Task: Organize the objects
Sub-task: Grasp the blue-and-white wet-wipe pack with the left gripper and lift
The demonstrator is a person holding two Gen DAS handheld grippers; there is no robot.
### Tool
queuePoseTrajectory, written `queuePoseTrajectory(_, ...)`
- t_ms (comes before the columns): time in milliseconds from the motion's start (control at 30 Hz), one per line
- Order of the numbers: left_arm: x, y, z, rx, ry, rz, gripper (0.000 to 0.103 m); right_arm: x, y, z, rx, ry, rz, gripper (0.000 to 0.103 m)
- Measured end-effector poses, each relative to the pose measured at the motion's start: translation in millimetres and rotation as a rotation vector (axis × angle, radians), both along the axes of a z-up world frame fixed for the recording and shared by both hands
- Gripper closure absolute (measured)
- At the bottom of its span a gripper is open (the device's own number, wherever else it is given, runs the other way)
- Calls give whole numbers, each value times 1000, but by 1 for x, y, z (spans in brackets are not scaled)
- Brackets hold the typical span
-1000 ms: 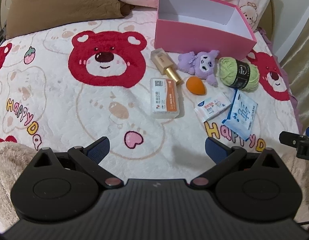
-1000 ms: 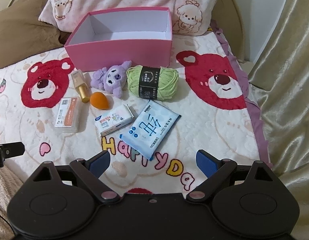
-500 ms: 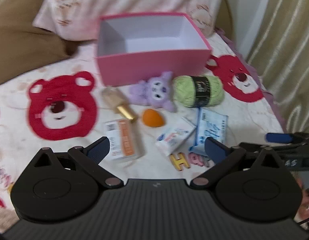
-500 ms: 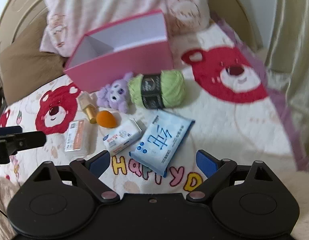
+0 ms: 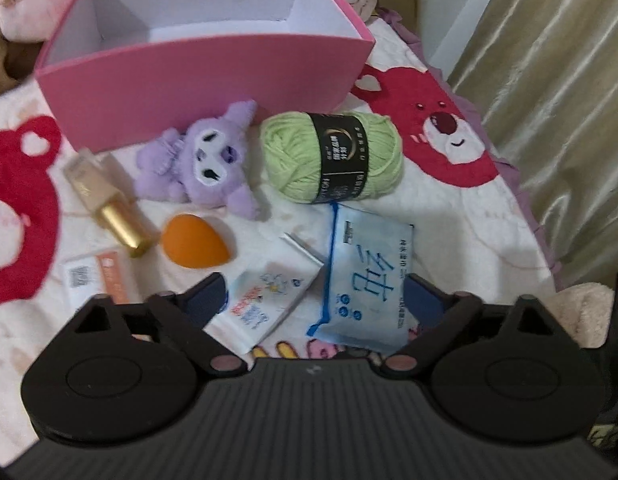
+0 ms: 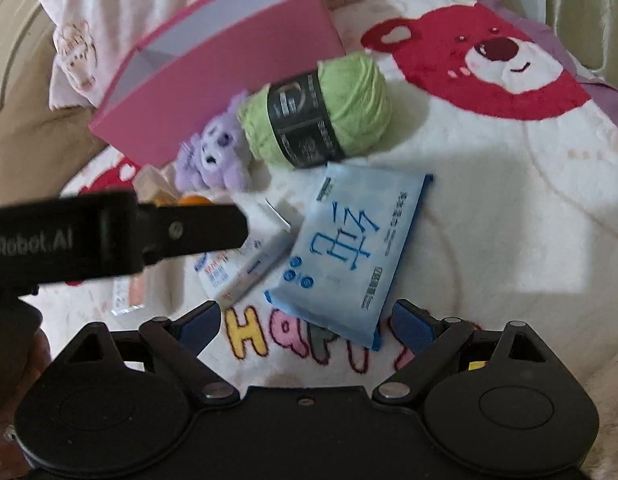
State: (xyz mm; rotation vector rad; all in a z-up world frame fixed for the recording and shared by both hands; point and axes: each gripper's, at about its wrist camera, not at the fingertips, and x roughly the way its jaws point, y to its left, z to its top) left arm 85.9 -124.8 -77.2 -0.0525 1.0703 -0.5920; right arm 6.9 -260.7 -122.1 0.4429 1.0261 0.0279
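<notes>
We see the pink box (image 5: 213, 76) standing open and empty in the upper left of the left wrist view, its mouth turned up so that things can be dropped in from above; by our reading it is the place where the loose items are meant to go. They lie spread on the bear-print blanket (image 5: 449, 216) just in front of the box: a purple plush toy (image 5: 201, 160) and a ball of green yarn (image 5: 333, 156) at mid-frame, a gold-capped bottle (image 5: 105, 196) and an orange sponge egg (image 5: 195, 242) to their left, a flat white packet with an orange stripe (image 5: 95, 276) at lower left. Nearest us, in the lower middle, a small white tissue pack (image 5: 265, 304) sits beside a blue wet-wipe pouch (image 5: 365, 276). Our left gripper (image 5: 315, 296) points steeply down over these two with its jaws closing; both packs show between its fingers, but the pads press on neither, so it holds nothing. Our right gripper (image 6: 305, 322) stands wide apart and empty, low in its own view, just short of the pouch's near edge. We judge the two nearest packs the likely first picks, being the closest to both tools.
</notes>
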Motion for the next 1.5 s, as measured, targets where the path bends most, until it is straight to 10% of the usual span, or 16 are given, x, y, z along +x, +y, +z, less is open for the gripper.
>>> queuePoseTrajectory(267,-1,-12,-22,-97,32,-108,54,14,4,-8,-58,24,-11,9)
queuePoseTrajectory(467,6,-19,-42,-84,75,-68,56,30,11,-26,-114,77,-9,10)
queuePoseTrajectory(800,8,-11,-62,-313,252,-58,59,11,15,-9,-316,30,53,33)
queuePoseTrajectory(1233,21,-28,-80,-253,223,-22,68,20,-6,-30,-232,98,18,20)
queuePoseTrajectory(1500,4,-19,-64,-232,168,-35,73,9,10,-16,-301,16,96,34)
